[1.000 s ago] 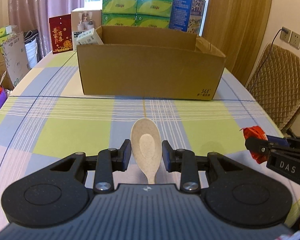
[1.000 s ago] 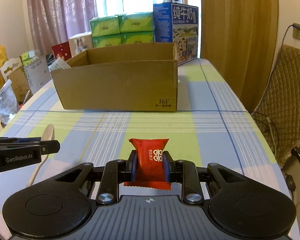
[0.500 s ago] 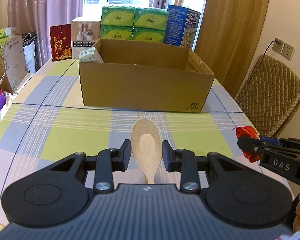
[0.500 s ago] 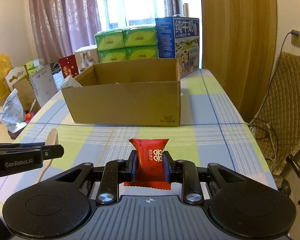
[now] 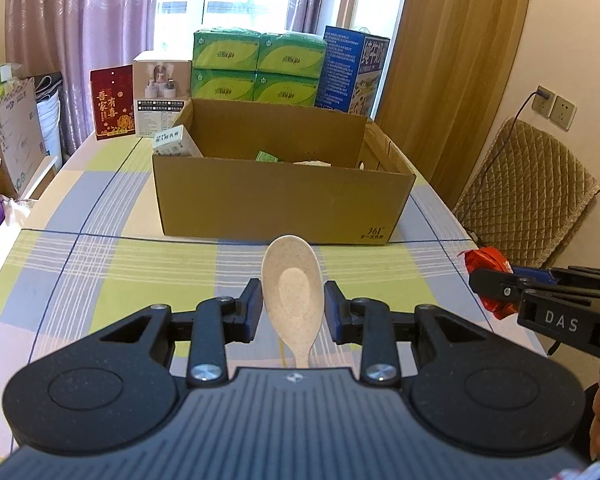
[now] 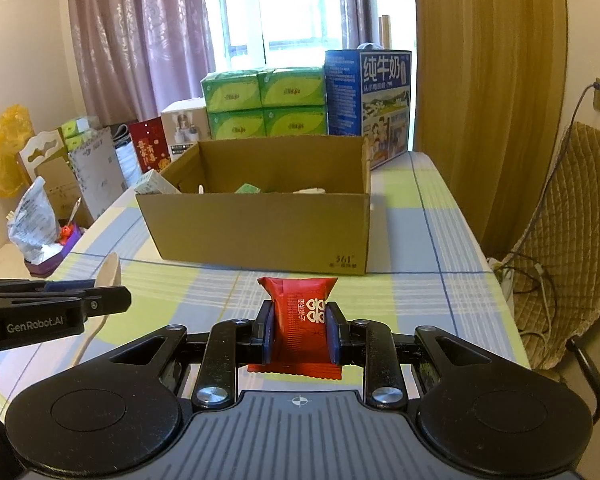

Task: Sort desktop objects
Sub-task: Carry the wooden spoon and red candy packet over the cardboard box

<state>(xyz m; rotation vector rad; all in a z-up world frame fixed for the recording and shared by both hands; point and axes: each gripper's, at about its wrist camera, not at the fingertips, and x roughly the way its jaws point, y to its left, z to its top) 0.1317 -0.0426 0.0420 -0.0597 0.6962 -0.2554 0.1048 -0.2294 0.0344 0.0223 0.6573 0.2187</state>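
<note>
Left claw [image 5: 292, 306] was clamped on a stiff, light spoon [image 5: 291, 288] at its bowl edges. Right claw [image 6: 300, 334] pinched a soft, crinkly red packet [image 6: 303, 318] mid-body; likely slippery.

Colours on my two feeds: pale checks, brown card, one red spot.

I see a tablecloth [image 5: 100, 280] checked in yellow-green, blue-grey and cream with thin blue lines; a plain brown cardboard box [image 5: 280, 204]; a speckled cream spoon [image 5: 292, 288]; a red snack packet [image 6: 302, 316] with white characters; black grippers with blue pads [image 6: 268, 332]; green tissue packs [image 5: 256, 68]; a blue milk carton [image 6: 368, 100]; mauve curtains [image 6: 140, 40].
</note>
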